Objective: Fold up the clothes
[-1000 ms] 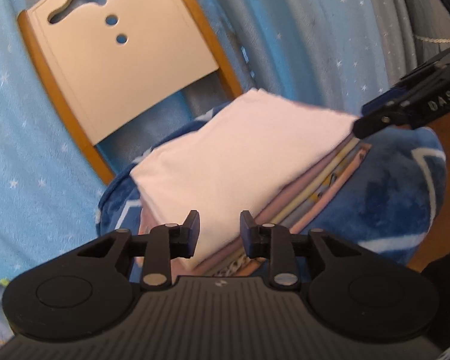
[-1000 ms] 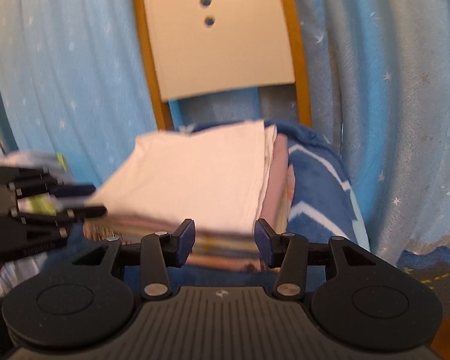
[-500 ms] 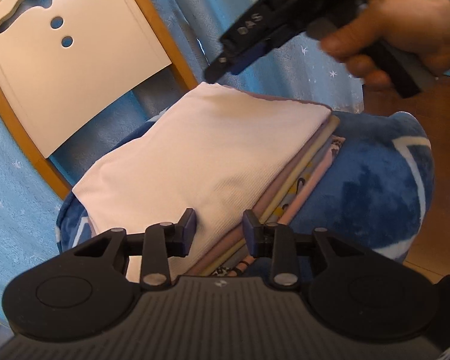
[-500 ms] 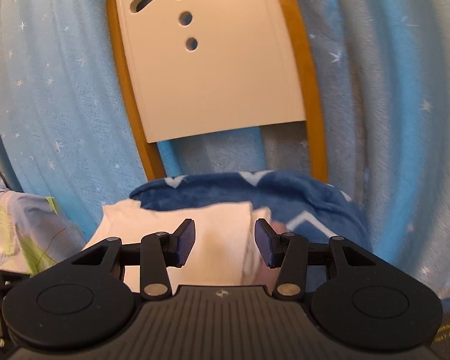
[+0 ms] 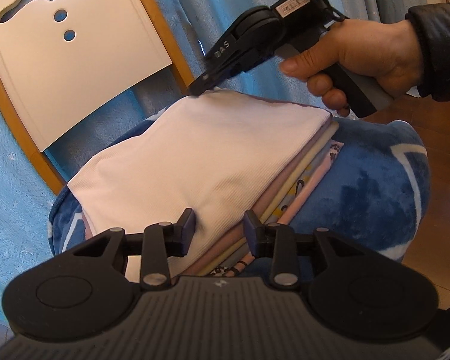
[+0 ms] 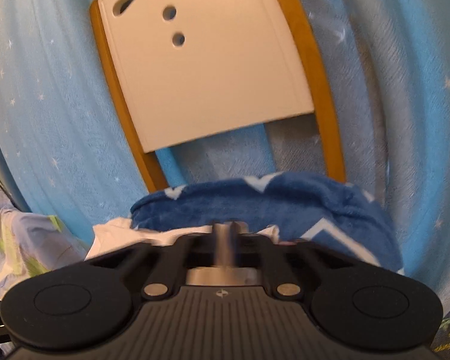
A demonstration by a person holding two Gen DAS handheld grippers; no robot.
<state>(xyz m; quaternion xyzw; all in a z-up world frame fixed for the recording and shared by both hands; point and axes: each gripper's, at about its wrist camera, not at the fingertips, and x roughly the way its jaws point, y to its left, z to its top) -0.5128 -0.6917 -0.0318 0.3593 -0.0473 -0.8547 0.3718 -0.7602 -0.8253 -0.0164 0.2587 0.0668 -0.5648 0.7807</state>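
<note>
Currently right claw (image 5: 199, 88) pinched onto far corner of white folded garment (image 5: 207, 162) topping the stack on the chair (image 5: 72, 60); left claw (image 5: 219, 228) wide, straddling near edge, long axis running between them.

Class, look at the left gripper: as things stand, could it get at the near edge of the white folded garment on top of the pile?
Probably yes. The left gripper is open, with the white garment lying right ahead of its fingertips and nothing between them. The right gripper is at the far corner, out of the way.
</note>
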